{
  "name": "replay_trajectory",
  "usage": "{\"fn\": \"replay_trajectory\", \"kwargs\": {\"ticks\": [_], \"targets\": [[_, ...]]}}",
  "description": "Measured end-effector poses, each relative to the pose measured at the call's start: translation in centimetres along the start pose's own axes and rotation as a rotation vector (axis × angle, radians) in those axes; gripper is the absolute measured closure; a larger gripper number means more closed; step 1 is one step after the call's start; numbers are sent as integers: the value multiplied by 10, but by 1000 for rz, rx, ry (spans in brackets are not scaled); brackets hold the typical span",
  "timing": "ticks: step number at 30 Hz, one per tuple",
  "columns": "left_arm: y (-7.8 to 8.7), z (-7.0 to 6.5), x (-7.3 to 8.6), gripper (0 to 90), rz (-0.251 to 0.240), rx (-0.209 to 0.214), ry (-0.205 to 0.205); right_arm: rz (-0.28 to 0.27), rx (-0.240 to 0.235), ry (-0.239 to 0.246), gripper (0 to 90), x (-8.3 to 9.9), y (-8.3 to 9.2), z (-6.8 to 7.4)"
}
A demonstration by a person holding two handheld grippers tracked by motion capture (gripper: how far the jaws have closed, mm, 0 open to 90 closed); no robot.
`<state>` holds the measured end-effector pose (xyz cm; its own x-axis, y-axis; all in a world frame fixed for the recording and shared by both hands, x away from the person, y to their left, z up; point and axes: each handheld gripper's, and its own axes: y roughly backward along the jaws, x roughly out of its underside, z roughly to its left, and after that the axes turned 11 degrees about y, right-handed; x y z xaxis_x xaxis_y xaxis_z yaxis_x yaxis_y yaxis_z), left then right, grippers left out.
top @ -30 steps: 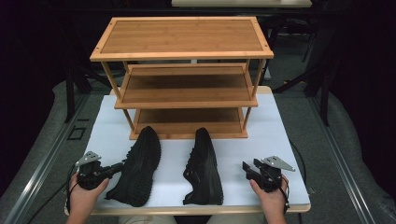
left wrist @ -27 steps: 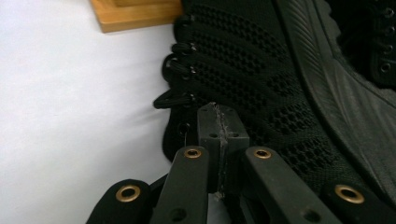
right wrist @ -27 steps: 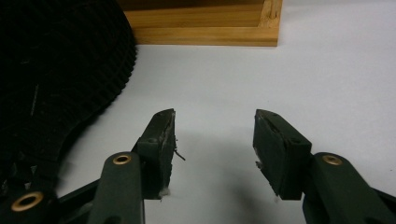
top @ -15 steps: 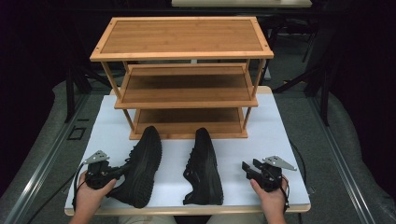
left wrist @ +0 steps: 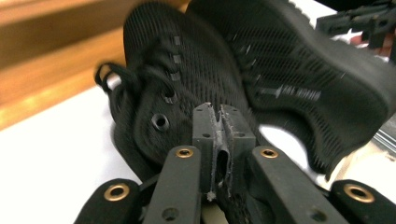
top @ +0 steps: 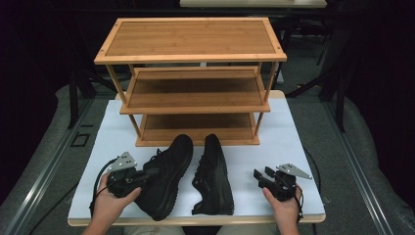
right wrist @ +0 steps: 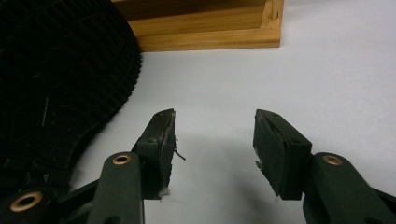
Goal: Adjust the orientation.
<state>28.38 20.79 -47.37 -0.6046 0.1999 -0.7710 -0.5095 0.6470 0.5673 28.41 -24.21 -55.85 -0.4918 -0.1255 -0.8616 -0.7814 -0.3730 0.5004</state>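
Observation:
Two black mesh sneakers lie side by side on the white table top (top: 293, 142) in front of a bamboo shoe rack (top: 191, 54). My left gripper (top: 149, 172) pinches the collar edge of the left shoe (top: 169, 166) near its laces. In the left gripper view the pads (left wrist: 205, 126) stand almost together on that fabric; the jaws (left wrist: 218, 116) have just been opening slightly, with the shoe (left wrist: 187, 70) still between them. The right shoe (top: 214, 176) shows its ribbed sole (left wrist: 303, 70). My right gripper (top: 258, 175) stays open to its right, with bare table between its fingers (right wrist: 215, 126).
The rack has three shelves, and its lowest shelf (top: 195, 128) sits just behind the shoe toes. Its base corner (right wrist: 210, 32) lies ahead of the right gripper, with the right shoe's sole (right wrist: 56, 79) to the left. The table's front edge runs under both hands.
My left hand has moved right and up, and the left shoe has shifted right with it, closer to the right shoe. The right hand has stayed still.

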Motion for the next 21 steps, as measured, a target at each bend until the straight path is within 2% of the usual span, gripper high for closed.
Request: {"fn": "replay_trajectory", "kwargs": {"ticks": [3,5,6,11,16,19,21], "targets": [[-6,-2,-6,811,0,-9,14,10,-2,-4,484,0,1,-1],[-7,1,-7,774,-29,22,62,8,-2,-7,484,0,1,-1],[-7,1,-7,734,-37,11,73,7,-3,-9,485,0,2,-1],[-8,-1,-8,665,-25,-17,83,-3,-8,-17,484,0,1,-2],[-6,-7,-10,590,-34,6,97,-8,-7,-19,485,0,1,-2],[-12,-9,-10,546,-13,24,120,7,-6,-28,485,0,1,-2],[-17,-10,-9,536,-1,19,121,-13,-10,-34,484,1,-1,-2]]}}
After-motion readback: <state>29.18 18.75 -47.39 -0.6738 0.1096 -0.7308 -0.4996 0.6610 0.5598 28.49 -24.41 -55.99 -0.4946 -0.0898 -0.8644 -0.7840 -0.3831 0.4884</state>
